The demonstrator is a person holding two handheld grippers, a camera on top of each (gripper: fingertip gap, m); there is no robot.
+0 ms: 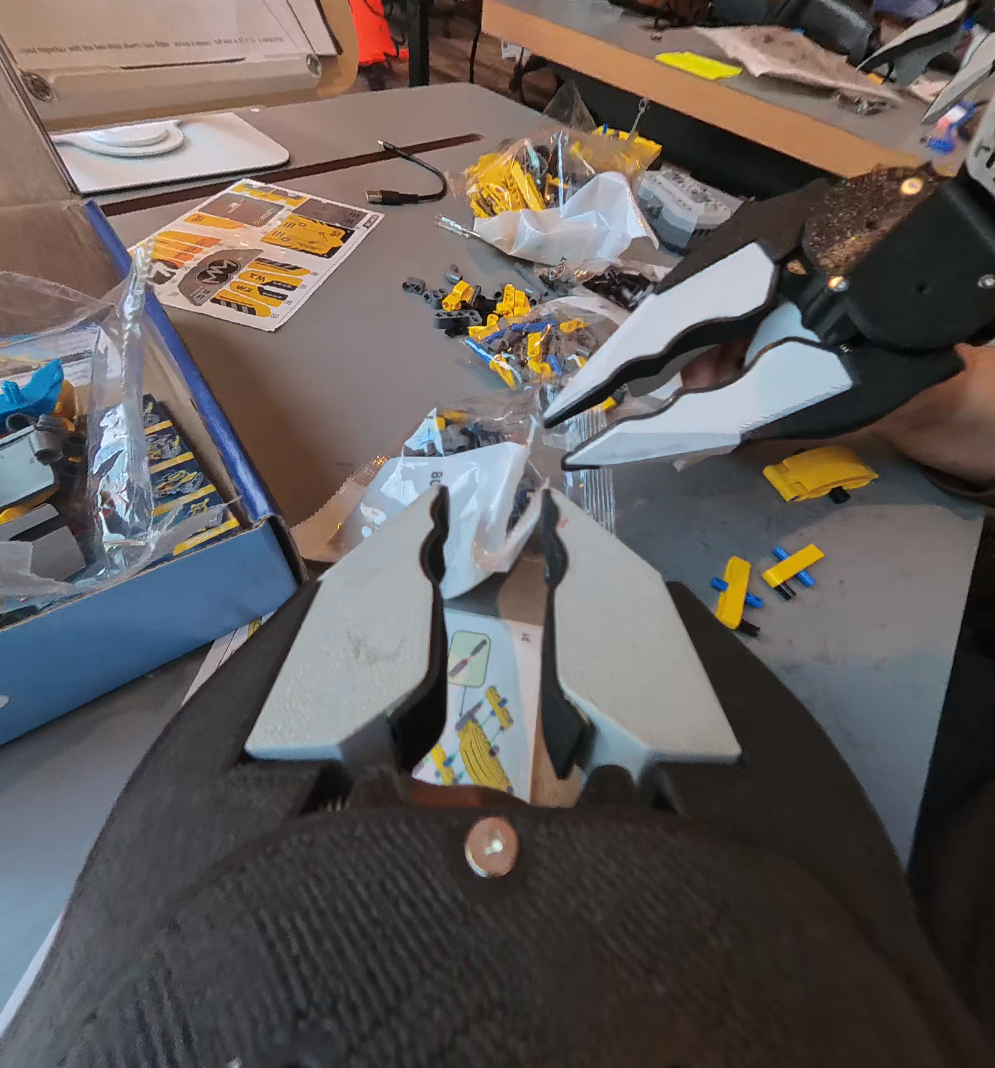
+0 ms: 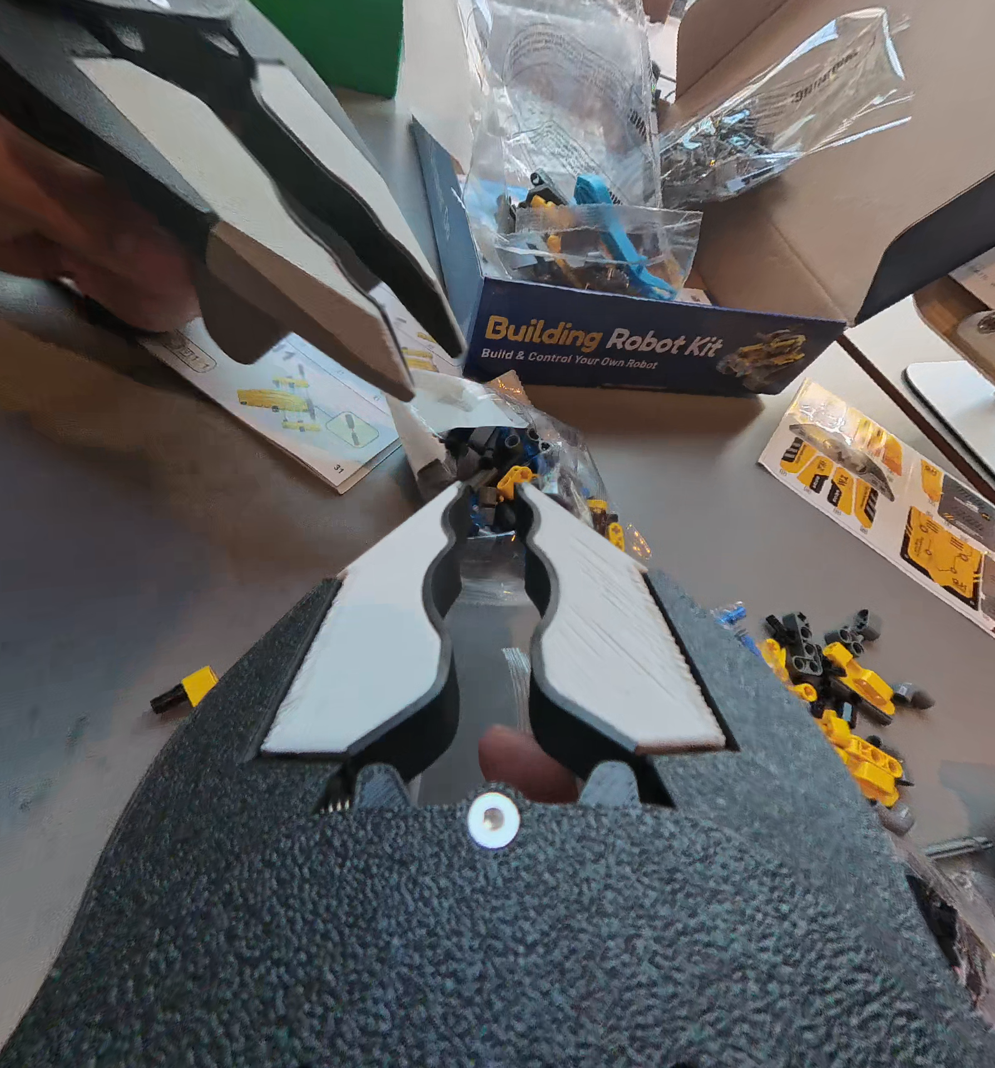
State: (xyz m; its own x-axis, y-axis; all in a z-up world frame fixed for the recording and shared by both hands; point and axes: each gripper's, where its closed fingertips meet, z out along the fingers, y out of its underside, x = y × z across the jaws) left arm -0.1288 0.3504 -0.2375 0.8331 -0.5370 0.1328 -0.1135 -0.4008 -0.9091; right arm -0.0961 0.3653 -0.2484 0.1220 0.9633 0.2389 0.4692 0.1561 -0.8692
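A small clear plastic bag (image 1: 477,520) with a white patch holds black, blue and yellow building pieces and lies on the grey table (image 1: 321,375). My left gripper (image 1: 494,497) is open, with the bag's crumpled white end between its fingertips. My right gripper (image 1: 557,442) comes in from the right, a little open, its tips at the bag's far corner. In the right wrist view the bag (image 2: 500,456) sits between the right gripper's (image 2: 490,490) tips, and the left gripper (image 2: 434,373) reaches it from the upper left.
An open blue kit box (image 1: 108,636) with more bags stands at the left. An instruction booklet (image 1: 477,693) lies under my left gripper. A sticker sheet (image 1: 252,254), loose pieces (image 1: 483,300), further bags (image 1: 552,191), a short cable (image 1: 414,179) and yellow parts (image 1: 735,589) lie around. The left gripper's tips are roughly 5 cm from the right gripper's.
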